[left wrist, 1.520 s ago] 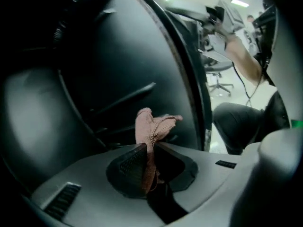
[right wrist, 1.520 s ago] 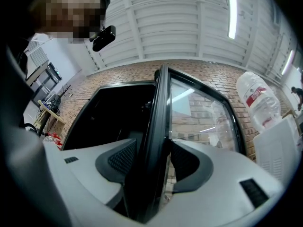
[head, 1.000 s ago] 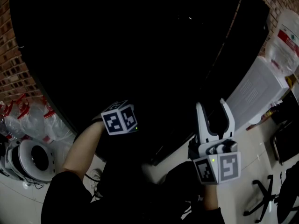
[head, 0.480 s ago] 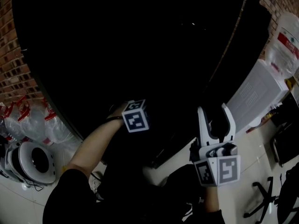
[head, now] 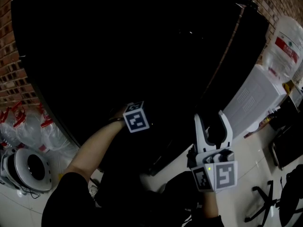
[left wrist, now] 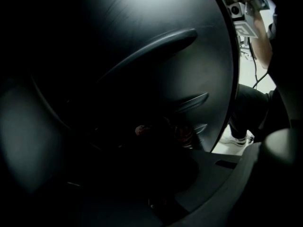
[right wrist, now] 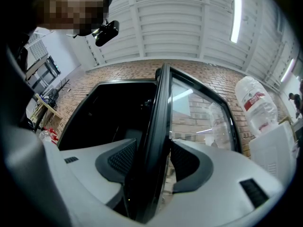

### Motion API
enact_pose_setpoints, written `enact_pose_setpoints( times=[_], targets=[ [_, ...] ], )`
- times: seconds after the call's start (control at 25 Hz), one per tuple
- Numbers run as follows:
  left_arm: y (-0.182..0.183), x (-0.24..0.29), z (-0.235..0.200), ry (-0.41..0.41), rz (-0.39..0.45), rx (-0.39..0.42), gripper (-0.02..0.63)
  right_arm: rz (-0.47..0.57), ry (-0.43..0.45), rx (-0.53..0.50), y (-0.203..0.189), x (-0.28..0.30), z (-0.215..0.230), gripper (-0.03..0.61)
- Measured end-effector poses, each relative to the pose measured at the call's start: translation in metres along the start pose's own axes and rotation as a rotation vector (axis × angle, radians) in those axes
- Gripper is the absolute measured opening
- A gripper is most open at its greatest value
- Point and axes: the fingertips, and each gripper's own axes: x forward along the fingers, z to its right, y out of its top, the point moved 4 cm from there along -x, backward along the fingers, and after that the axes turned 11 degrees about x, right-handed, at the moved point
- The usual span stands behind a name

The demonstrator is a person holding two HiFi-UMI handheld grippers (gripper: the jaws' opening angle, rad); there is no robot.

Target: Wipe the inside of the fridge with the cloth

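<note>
Black and almost lightless, the fridge (head: 118,46) filled the far left and middle of the scene, its cavity open toward the person. Its door (right wrist: 158,126) stood swung out at the right, with its long edge running up and away from the near side. The right gripper (right wrist: 156,160) straddled that edge with both pads bearing on it, so the door looked pinned open. The left gripper (left wrist: 158,169) reached deep into the cavity, angled downward, and from above only its marker cube (head: 136,117) showed. Its fingers were pressed together. Just ahead of them lay what was likely the cloth (left wrist: 142,129), a dim bunched shape with reddish patches, though the dark hid whether it was pinched. The ridged inner wall (left wrist: 156,46) lay ahead of the left fingers. That hand, far nearer to it than the right, seemed the one placed to wipe.
</note>
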Motion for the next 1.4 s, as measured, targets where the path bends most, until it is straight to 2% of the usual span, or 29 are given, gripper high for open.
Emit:
enact_pose_setpoints(
  times=[0.16, 0.44, 0.92, 1.12, 1.28, 1.4],
  targets=[
    [-0.015, 0.007, -0.019, 0.081, -0.03, -0.036, 0.043, -0.004, -0.004, -0.006, -0.001, 0.001, -0.002, 0.213],
    [-0.038, 0.026, -0.044, 0.113, -0.058, -0.096, 0.044, 0.006, -0.009, -0.028, 0.0, 0.002, -0.002, 0.213],
    [-0.059, 0.042, -0.073, 0.25, -0.137, 0.013, 0.043, -0.006, -0.02, -0.024, -0.001, 0.0, -0.004, 0.213],
    [-0.06, 0.04, -0.082, 0.286, -0.132, 0.029, 0.043, 0.002, -0.015, -0.027, -0.002, 0.002, -0.006, 0.213],
    [-0.076, 0.041, -0.091, 0.366, -0.178, 0.013, 0.041, -0.019, -0.016, -0.028, -0.007, 0.002, -0.008, 0.213],
    [-0.079, 0.044, -0.094, 0.384, -0.196, 0.01, 0.04, -0.017, -0.018, -0.033, -0.007, 0.0, -0.007, 0.213]
  ],
)
